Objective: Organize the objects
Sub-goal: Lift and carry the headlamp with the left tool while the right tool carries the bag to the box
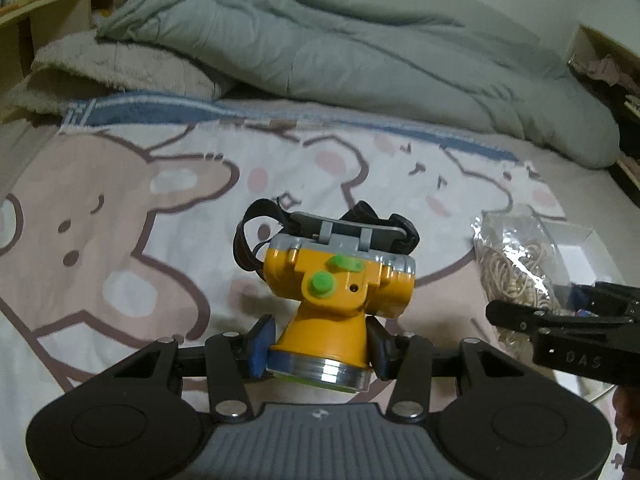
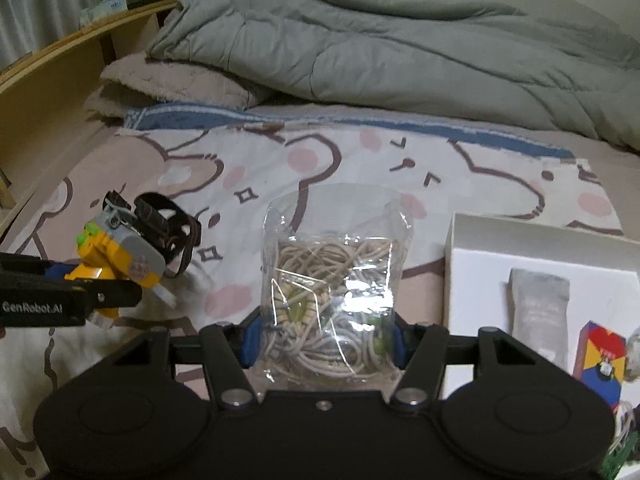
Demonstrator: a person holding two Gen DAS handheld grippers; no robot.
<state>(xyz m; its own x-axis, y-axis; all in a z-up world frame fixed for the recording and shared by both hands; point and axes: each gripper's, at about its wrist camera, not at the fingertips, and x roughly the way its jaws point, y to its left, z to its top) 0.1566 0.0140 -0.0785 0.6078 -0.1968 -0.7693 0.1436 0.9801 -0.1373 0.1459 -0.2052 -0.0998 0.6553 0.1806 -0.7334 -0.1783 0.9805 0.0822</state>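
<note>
A yellow headlamp [image 1: 336, 292] is pinched by the left gripper [image 1: 320, 350], whose blue-padded jaws are pressed against the narrow neck just behind the silver lens ring, probably because that waist is the slimmest and firmest place to clamp. The lamp is held with its lens toward the camera and its black strap [image 1: 250, 240] hanging loose at the far side, toward twelve o'clock, above the cartoon-printed bedsheet [image 1: 120, 200]. A clear bag of rubber bands [image 2: 332, 292] is gripped by the right gripper [image 2: 324, 340]; its jaws are closed on the bag's lower sides, with the plastic crumpled between the pads, so the soft contents are squeezed rather than merely cradled. Whether either item has fully left the sheet cannot be told with certainty, though both appear carried rather than resting. In the right wrist view a white box [image 2: 480, 248] is seen at about three o'clock of the bag, with a grey tube [image 2: 540, 308] and a colourful small carton [image 2: 600, 356] already lying in it; it is judged to be the collecting place, and both held items would likely be brought there. A rumpled grey duvet [image 2: 400, 48] lies along the far side at twelve o'clock, well apart from the work.
</note>
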